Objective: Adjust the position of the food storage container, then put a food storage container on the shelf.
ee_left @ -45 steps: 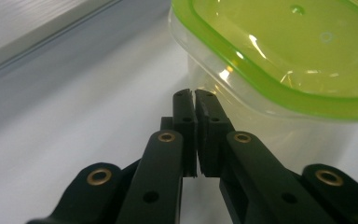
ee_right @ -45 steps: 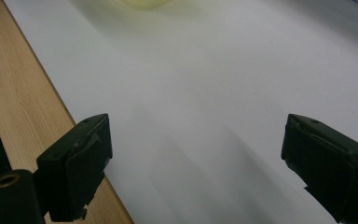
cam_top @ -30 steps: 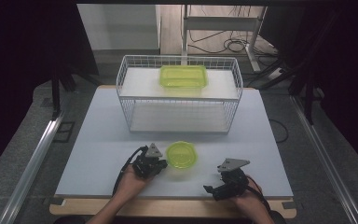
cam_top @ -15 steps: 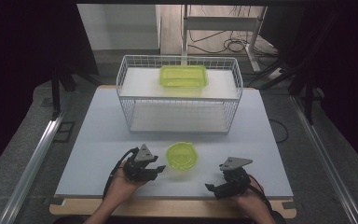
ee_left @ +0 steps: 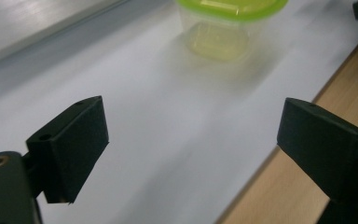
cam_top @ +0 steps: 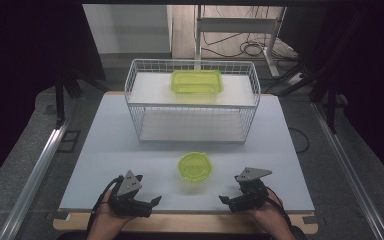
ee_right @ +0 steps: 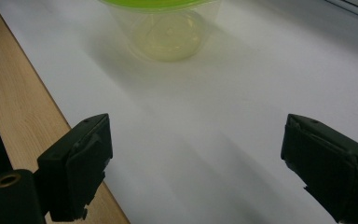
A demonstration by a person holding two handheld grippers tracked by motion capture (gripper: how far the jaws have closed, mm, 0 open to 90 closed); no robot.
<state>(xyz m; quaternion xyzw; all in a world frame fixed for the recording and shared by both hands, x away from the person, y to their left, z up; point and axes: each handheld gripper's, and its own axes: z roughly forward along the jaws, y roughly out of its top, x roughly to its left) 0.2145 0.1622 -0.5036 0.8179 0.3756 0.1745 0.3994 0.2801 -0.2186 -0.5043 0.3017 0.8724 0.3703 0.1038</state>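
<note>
A round clear container with a green lid (cam_top: 195,166) stands on the white table near the front, between my two grippers. In the left gripper view the container (ee_left: 223,28) is ahead and apart from the jaws. My left gripper (cam_top: 150,205) is at the front left edge. Its jaws have just been opening and stand open (ee_left: 193,126) with nothing between them. My right gripper (cam_top: 226,202) rests at the front right, open (ee_right: 196,140) and empty, facing the same container (ee_right: 168,32).
A white wire basket (cam_top: 190,107) stands across the middle of the table, with a rectangular green-lidded container (cam_top: 196,81) on its top shelf. The wooden table edge (cam_top: 190,222) runs just under both hands. Metal rails flank the table.
My left gripper has pulled back from the round container's left side toward the front left edge, and its jaws have opened. The container stays in place. The right gripper has not moved.
</note>
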